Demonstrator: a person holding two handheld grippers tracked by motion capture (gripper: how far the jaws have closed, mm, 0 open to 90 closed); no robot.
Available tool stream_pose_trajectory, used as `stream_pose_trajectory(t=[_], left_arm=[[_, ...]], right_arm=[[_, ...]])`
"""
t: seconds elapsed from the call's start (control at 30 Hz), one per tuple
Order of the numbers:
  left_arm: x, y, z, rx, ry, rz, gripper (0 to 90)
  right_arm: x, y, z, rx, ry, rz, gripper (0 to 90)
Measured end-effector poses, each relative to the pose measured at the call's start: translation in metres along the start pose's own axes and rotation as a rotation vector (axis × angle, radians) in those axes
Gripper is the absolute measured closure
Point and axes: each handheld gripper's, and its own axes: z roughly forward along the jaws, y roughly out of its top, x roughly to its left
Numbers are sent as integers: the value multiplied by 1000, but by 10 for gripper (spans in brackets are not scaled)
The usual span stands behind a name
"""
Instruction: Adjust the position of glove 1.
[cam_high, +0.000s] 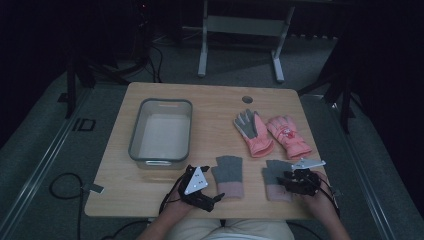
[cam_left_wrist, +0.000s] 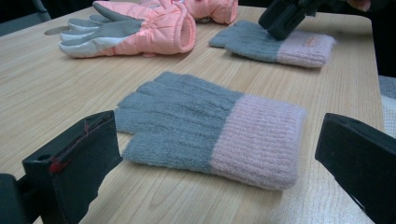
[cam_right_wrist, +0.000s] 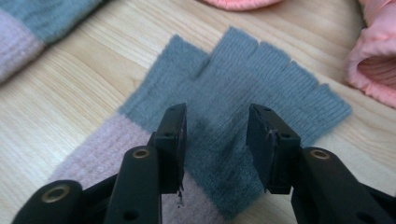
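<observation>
**No legible writing**

We can read no text, brand or number here. The pink ski glove (cam_high: 288, 135) carries a small pale motif, and the far knit glove's (cam_left_wrist: 275, 44) pink cuff bears a small tag; both are too blurred for us to decipher.

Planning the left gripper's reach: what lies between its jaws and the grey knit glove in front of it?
Bare tabletop. In the left gripper view, the left gripper stands open with the near grey glove lying flat just ahead.

High view: dim, bluish cast; bkgd near black; grainy.
Left gripper view: brighter, even light; near jaws soft.
Right gripper view: bright; soft shadow betw. jaws; slight blur.
</observation>
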Motion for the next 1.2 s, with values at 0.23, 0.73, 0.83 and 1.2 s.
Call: stream_pose_trajectory(t=[0.23, 0.73, 0.83, 1.2], left_arm=[[0, 0, 0, 0, -3, 2, 0], [0, 0, 0, -1, -3, 0, 0], [-1, 0, 0, -2, -1, 3, 0], [-2, 1, -9, -66, 27, 2, 0]], right_arm=[[0, -3, 5, 9, -10, -15, 622], [5, 1, 0, 0, -33, 86, 854], [10, 9, -12, -47, -18, 87, 854], [37, 76, -54, -197, 29, 17, 854]])
